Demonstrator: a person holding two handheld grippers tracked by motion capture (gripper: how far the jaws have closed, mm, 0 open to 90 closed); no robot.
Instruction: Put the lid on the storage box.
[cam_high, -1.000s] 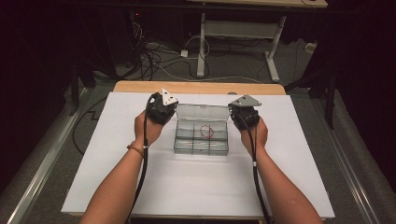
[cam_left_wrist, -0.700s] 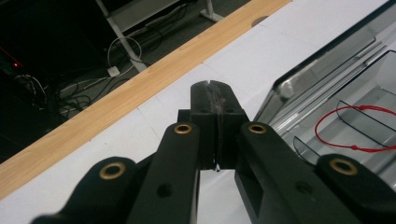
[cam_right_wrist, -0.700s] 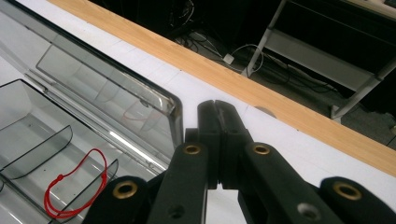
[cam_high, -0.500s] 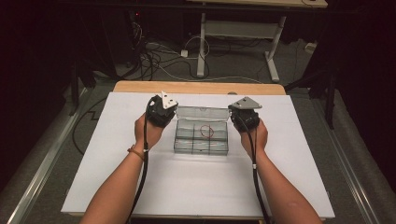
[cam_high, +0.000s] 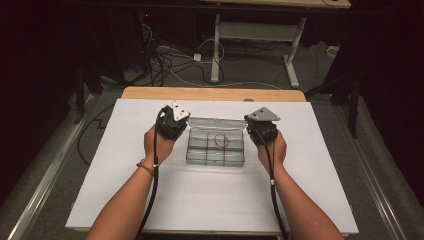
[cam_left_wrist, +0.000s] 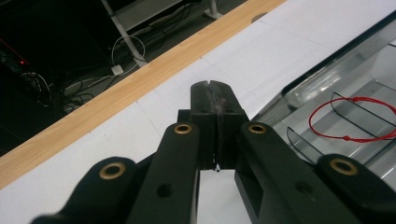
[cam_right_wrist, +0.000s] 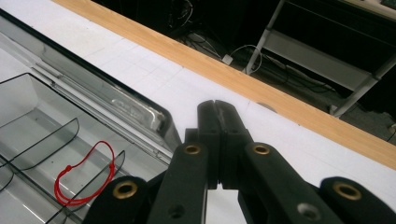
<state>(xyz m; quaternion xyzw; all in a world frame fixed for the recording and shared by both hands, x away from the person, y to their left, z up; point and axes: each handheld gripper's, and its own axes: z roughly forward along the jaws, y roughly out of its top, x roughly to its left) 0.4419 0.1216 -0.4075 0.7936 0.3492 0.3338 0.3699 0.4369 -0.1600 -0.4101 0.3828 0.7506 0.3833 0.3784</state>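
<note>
A clear plastic compartment box (cam_high: 216, 147) lies open in the middle of the white table cover, its lid (cam_high: 216, 123) folded back on the far side. A red string loop (cam_high: 221, 140) rests in an upper middle compartment; it is also plain in the left gripper view (cam_left_wrist: 356, 119) and the right gripper view (cam_right_wrist: 84, 179). My left gripper (cam_high: 171, 121) hovers just off the box's left side, jaws pressed shut with nothing between them (cam_left_wrist: 215, 91). My right gripper (cam_high: 261, 127) hovers off the box's right side, likewise shut and empty (cam_right_wrist: 217, 108).
The white cover (cam_high: 210, 200) overlies a wooden table whose far edge (cam_high: 215, 93) shows as a tan strip. Beyond it are floor cables (cam_high: 165, 65) and a metal desk frame (cam_high: 260, 35). Both forearms enter from the bottom.
</note>
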